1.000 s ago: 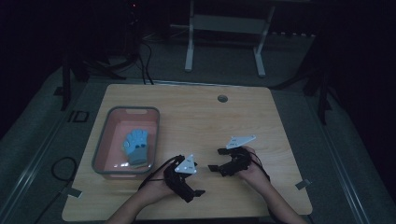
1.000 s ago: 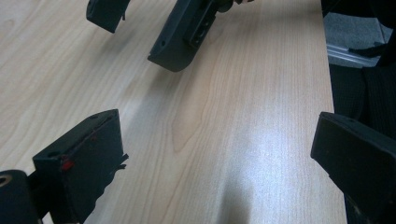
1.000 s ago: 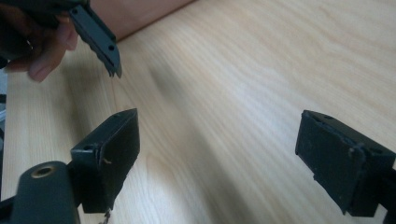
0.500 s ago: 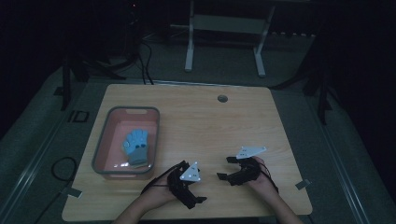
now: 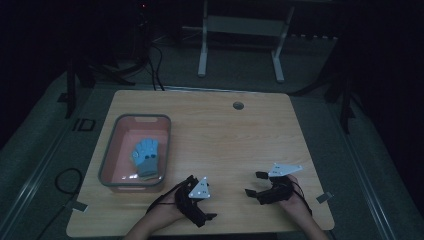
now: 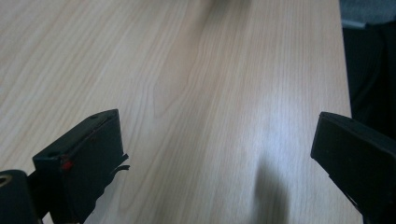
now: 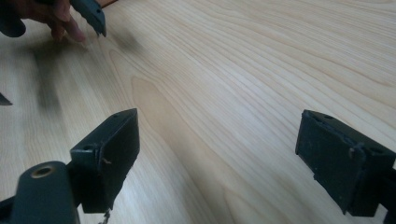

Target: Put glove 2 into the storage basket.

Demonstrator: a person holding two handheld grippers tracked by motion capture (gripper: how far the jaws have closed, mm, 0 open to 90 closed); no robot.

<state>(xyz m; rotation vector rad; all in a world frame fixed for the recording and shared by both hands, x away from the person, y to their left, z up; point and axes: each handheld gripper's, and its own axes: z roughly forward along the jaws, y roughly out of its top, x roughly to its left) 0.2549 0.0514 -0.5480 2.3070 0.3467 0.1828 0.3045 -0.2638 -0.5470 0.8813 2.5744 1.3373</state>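
The glove [image 5: 145, 156] is seen lying in the tray [image 5: 109, 152] at the desk's [image 5: 240, 135] left side, its long axis running away from the person, fingers at the far end. It lies ahead and to the left of the left gripper [image 5: 210, 215], which is judged the nearer. The right gripper [image 5: 252, 184] is well apart. Both grippers are spread wide and hold nothing.
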